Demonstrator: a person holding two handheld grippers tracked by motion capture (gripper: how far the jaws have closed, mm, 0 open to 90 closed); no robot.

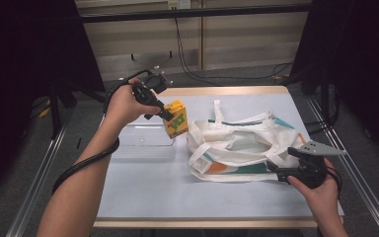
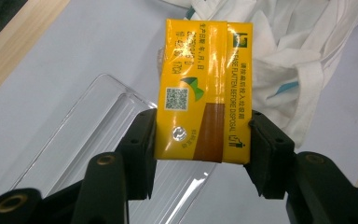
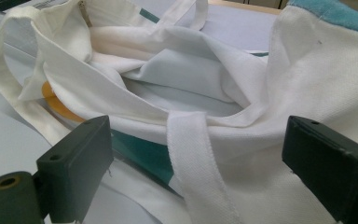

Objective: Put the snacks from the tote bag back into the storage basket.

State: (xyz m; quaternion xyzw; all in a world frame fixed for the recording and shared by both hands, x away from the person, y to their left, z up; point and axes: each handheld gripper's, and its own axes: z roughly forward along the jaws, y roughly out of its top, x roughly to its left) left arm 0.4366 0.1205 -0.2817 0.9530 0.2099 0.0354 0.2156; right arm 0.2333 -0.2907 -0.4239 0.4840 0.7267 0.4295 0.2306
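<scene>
Carton (image 1: 176, 118) and tote bag (image 1: 237, 145) were the things in hand on the pale grey table (image 1: 143, 192). In the high view the left gripper (image 1: 167, 114) sat left of centre, slightly above the middle of the frame, and its jaws were clamped on the yellow drink carton, holding it clear of the tabletop. The carton hung just beside the left edge of the bag and over the right end of a clear plastic tray (image 1: 145, 136), which lay flat on the table below and left of it.

In the left gripper view the carton (image 2: 203, 88) filled the centre of the frame, standing up between the two black jaws, whose pads pressed on its lower sides. The clear tray (image 2: 98, 135) showed in the lower left behind it, and folds of the white bag (image 2: 298, 56) lay in the upper right.

The right gripper (image 1: 276, 170) was in the lower right of the high view, level with the bag's right end, its grey three-cornered plate on top. In the right gripper view its jaws stood wide apart on either side of the bag's mouth; a white strap (image 3: 191, 158) of the bag (image 3: 317, 84) ran down between them, and neither pad pressed on the cloth. The bag lay crumpled, with teal and orange patches showing along its lower side.
</scene>
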